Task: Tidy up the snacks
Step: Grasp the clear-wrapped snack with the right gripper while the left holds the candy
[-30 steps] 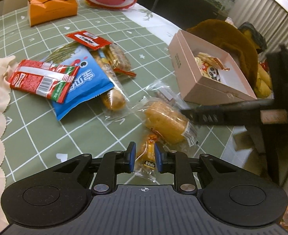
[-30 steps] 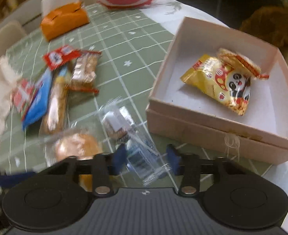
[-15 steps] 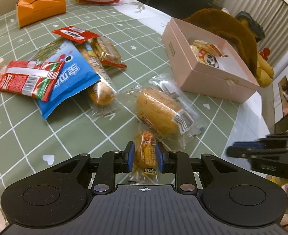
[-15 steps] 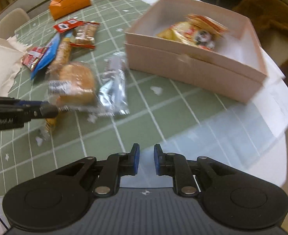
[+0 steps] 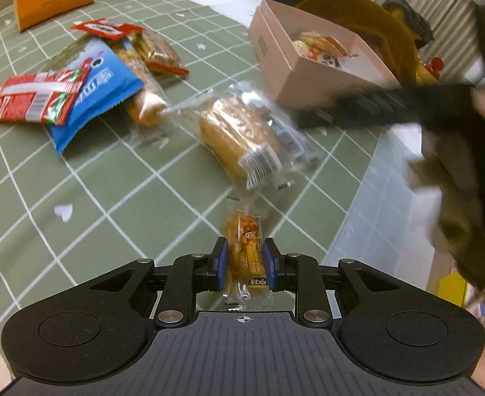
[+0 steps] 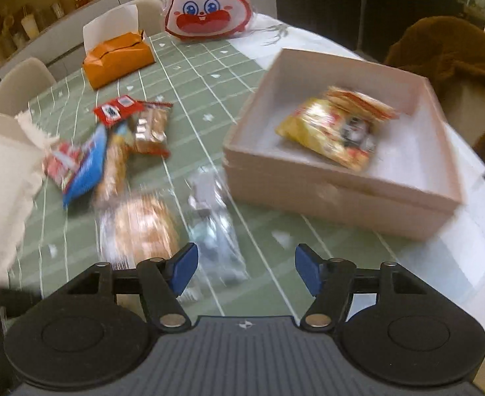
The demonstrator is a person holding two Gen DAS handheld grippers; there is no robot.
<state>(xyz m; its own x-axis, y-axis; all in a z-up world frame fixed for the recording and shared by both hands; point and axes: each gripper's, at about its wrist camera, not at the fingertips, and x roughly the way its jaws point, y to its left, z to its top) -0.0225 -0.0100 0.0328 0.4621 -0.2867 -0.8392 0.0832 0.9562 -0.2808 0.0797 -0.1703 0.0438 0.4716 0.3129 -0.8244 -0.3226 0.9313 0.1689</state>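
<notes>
Your worktop wears a sage-green cloth crossed by a white grid with small white hearts. On it you see a pale pink box holding a yellow-and-red packet, a blue snack bag, a red wrapper with white and green, a golden bun in clear film, an orange tissue box, and a white bag with a red, blue-eyed rabbit face.

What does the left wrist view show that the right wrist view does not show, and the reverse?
Only the left wrist view shows the left gripper shut on a small orange snack packet.

Only the right wrist view shows the right gripper, its jaws just opened and empty, and the rabbit-face bag whole.

Both show the pink box, the wrapped bun and the orange tissue box.
</notes>
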